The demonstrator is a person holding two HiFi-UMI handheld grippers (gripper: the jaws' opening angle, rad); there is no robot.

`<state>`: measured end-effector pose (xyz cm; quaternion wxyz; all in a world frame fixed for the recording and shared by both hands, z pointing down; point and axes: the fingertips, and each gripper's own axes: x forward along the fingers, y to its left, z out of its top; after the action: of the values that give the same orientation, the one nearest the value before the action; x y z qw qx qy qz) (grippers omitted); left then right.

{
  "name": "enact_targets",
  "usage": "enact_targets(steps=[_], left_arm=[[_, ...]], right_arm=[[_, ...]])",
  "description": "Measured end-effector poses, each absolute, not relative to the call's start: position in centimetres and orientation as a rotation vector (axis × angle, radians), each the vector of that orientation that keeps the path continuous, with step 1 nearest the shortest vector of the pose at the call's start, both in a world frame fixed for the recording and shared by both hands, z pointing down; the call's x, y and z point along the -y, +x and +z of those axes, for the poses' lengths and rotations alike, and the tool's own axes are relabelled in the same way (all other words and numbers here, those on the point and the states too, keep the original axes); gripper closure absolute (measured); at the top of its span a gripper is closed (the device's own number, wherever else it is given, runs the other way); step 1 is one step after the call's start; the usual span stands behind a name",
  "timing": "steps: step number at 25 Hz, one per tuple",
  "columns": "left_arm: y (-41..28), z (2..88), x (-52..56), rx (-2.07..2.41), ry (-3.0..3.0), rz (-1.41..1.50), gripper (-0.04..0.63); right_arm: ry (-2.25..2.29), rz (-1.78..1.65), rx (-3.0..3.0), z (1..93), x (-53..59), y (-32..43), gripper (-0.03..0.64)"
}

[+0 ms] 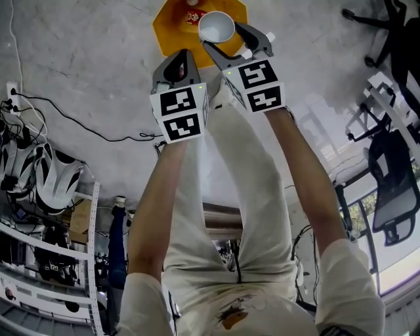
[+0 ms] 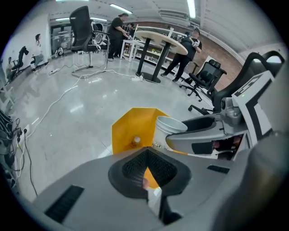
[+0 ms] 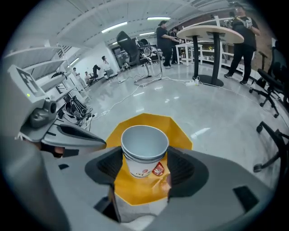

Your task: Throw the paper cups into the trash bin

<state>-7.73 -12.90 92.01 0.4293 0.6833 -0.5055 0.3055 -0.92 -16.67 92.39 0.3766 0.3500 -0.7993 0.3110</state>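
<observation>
A white paper cup (image 3: 143,153) with a red logo stands upright between the pads of my right gripper (image 3: 144,170), which is shut on its sides. The cup (image 1: 216,26) hangs over the near part of the yellow eight-sided trash bin (image 1: 169,29). My left gripper (image 1: 176,64) is just left of it and a little nearer to me, over the bin's near edge. Its fingertips meet and hold nothing (image 2: 146,150). From the left gripper view, the cup (image 2: 168,131) and the right gripper's finger show in front of the bin (image 2: 131,126). A small red-printed item (image 1: 191,16) lies inside the bin.
The bin stands on a glossy grey floor. A black cable (image 1: 85,128) and a wall socket (image 1: 12,88) lie at the left, above shelves with helmets (image 1: 46,177). Office chairs (image 1: 390,190) stand at the right. My legs fill the middle. People stand by a tall table (image 2: 158,40) far off.
</observation>
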Motion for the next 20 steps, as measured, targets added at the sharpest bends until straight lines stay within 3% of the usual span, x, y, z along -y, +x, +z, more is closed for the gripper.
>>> enact_targets(steps=[8, 17, 20], left_arm=[[-8.1, 95.6, 12.2, 1.177, 1.658, 0.879, 0.591], [-8.0, 94.7, 12.1, 1.158, 1.643, 0.869, 0.589], [-7.3, 92.7, 12.4, 1.151, 1.65, 0.851, 0.59]], right_arm=[[0.85, 0.875, 1.893, 96.2, 15.5, -0.2, 0.299], [0.868, 0.904, 1.887, 94.5, 14.4, 0.5, 0.276], [0.871, 0.895, 1.893, 92.8, 14.2, 0.9, 0.318]])
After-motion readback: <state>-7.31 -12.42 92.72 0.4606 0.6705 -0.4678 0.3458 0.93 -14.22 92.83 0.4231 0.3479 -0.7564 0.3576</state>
